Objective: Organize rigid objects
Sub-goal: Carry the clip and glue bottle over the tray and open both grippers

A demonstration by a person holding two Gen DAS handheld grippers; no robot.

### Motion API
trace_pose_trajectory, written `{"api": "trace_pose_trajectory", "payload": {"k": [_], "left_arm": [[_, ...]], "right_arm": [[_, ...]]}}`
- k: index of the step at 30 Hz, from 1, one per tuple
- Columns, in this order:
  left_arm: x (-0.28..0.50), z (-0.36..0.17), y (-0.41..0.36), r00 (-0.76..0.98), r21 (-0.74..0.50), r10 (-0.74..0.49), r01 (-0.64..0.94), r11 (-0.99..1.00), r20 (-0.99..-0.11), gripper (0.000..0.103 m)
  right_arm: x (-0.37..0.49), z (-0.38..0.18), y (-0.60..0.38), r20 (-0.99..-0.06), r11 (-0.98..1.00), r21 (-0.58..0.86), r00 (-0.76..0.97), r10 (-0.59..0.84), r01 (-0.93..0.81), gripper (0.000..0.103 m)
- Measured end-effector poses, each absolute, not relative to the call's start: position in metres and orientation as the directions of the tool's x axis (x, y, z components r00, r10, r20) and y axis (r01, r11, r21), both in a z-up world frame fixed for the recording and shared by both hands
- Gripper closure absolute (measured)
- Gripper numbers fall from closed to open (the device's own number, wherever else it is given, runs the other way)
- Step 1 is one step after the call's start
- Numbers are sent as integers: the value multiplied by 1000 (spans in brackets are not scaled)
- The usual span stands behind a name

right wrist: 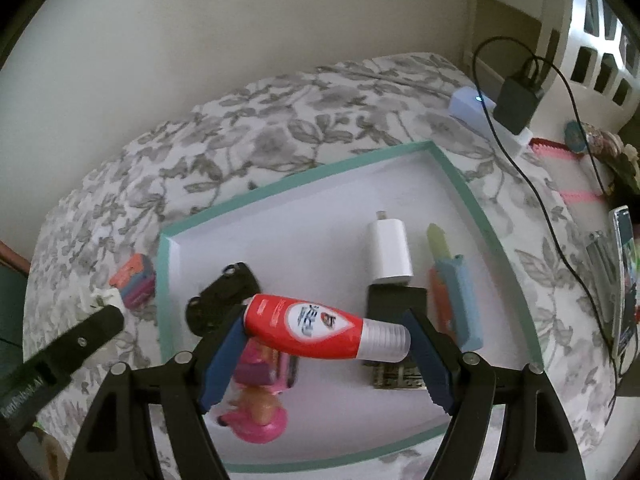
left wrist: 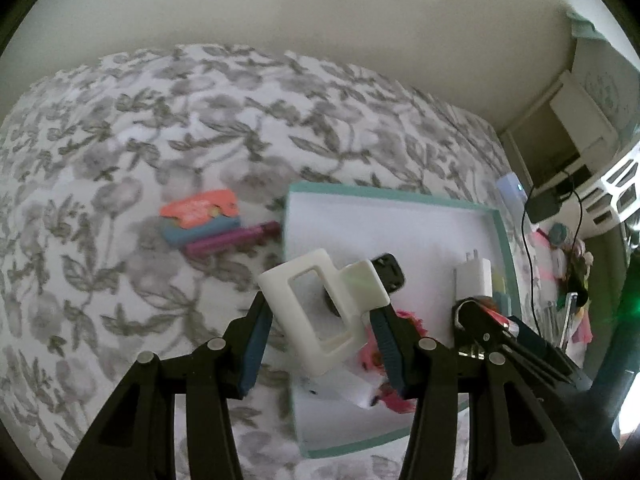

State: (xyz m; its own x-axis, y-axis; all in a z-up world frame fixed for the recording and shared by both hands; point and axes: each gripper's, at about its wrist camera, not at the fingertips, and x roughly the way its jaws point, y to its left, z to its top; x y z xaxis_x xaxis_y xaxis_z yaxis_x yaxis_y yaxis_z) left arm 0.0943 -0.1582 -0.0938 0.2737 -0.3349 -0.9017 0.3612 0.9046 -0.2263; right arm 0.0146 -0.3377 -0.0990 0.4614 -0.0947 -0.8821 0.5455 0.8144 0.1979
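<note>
My left gripper (left wrist: 320, 340) is shut on a white plastic bracket (left wrist: 316, 300) with a rectangular cut-out, held over the left edge of a teal-rimmed white tray (left wrist: 400, 197). My right gripper (right wrist: 324, 344) is shut on a red tube with a white cap (right wrist: 312, 332), lying crosswise between the pads above the tray (right wrist: 300, 178). In the tray lie a white charger (right wrist: 390, 252), a black key fob (right wrist: 224, 300), a blue and orange cutter (right wrist: 460, 300), a black card (right wrist: 396, 300) and a pink doll (right wrist: 260, 404). An orange and blue block (left wrist: 200, 216) and a purple pen (left wrist: 232, 240) lie on the bedcover left of the tray.
The tray rests on a grey floral bedcover (left wrist: 120, 140) beside a pale wall. At the right are a power strip with a black adapter (right wrist: 516, 100) and cable, a phone (right wrist: 626, 280), a white lattice basket (right wrist: 600, 40) and small clutter.
</note>
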Motion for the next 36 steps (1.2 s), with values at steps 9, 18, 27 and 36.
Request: {"api": "trace_pose_trajectory", "payload": {"k": [9, 18, 27, 36], "left_arm": [[84, -110, -188, 231, -216, -323, 393, 894, -918, 51], [84, -118, -192, 210, -207, -304, 384, 900, -929, 49], [87, -113, -185, 237, -202, -300, 362, 910, -924, 40], [95, -102, -166, 320, -140, -236, 296, 945, -918, 31]], "right_arm": [[8, -102, -352, -885, 809, 212, 459, -80, 548, 23], [8, -101, -354, -885, 814, 205, 458, -83, 543, 23], [8, -100, -355, -885, 815, 203, 458, -84, 542, 23], [9, -98, -352, -877, 827, 183, 469, -106, 531, 19]]}}
